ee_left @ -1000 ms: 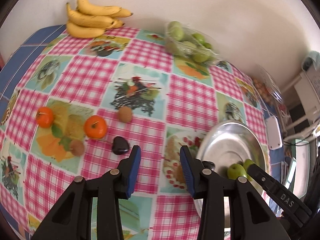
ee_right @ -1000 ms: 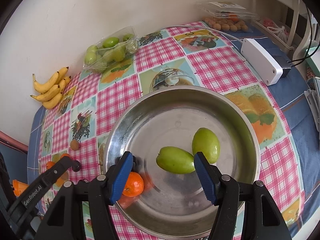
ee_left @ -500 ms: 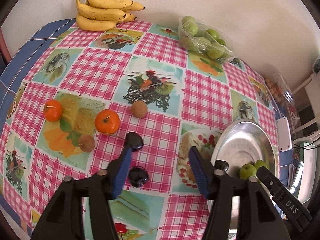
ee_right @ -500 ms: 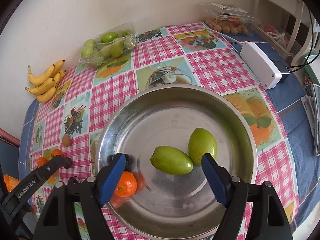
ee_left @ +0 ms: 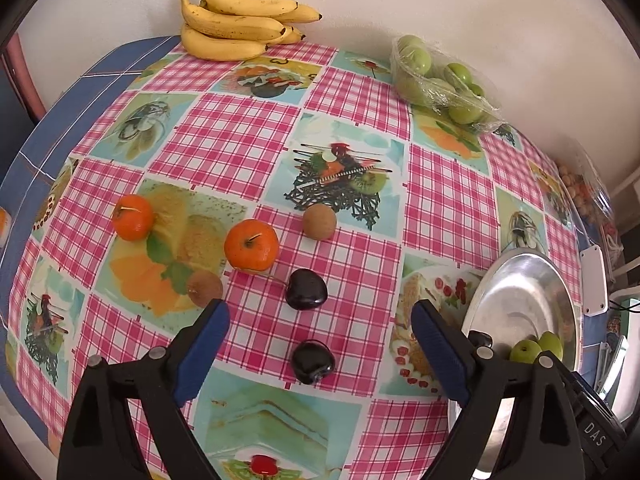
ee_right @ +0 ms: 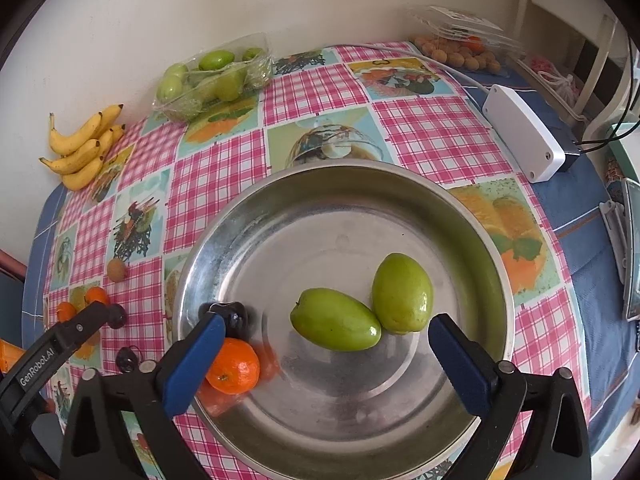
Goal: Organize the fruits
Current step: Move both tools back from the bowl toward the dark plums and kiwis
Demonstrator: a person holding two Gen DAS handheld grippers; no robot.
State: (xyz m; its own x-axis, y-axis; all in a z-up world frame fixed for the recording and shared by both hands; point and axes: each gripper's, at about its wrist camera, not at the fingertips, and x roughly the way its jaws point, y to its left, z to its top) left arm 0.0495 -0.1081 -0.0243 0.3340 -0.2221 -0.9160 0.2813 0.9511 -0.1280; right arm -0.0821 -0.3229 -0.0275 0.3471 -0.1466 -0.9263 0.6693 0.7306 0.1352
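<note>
A steel bowl point(ee_right: 400, 184) holds two green fruits point(ee_right: 336, 320), an orange point(ee_right: 234, 366) and a dark cherry point(ee_right: 232, 316). My right gripper point(ee_right: 326, 342) is open and empty above the bowl's near side. On the checked cloth lie two oranges point(ee_left: 251, 245) point(ee_left: 133, 217), two brown fruits point(ee_left: 319, 222) point(ee_left: 205, 288) and two dark cherries point(ee_left: 306, 289) point(ee_left: 313, 361). My left gripper point(ee_left: 320, 322) is open and empty, its jaws standing either side of the nearer cherry. The bowl shows at the right of the left wrist view point(ee_left: 520, 280).
A bunch of bananas point(ee_left: 236, 28) and a wrapped tray of green fruits point(ee_left: 440, 80) lie by the wall. A white power box point(ee_right: 524, 132) with cable and a clear pack of small brown fruits point(ee_right: 456, 50) sit right of the bowl.
My left gripper has opened wide and pulled back, leaving a second cherry on the cloth between its jaws. My right gripper has opened wider and drawn back slightly over the bowl.
</note>
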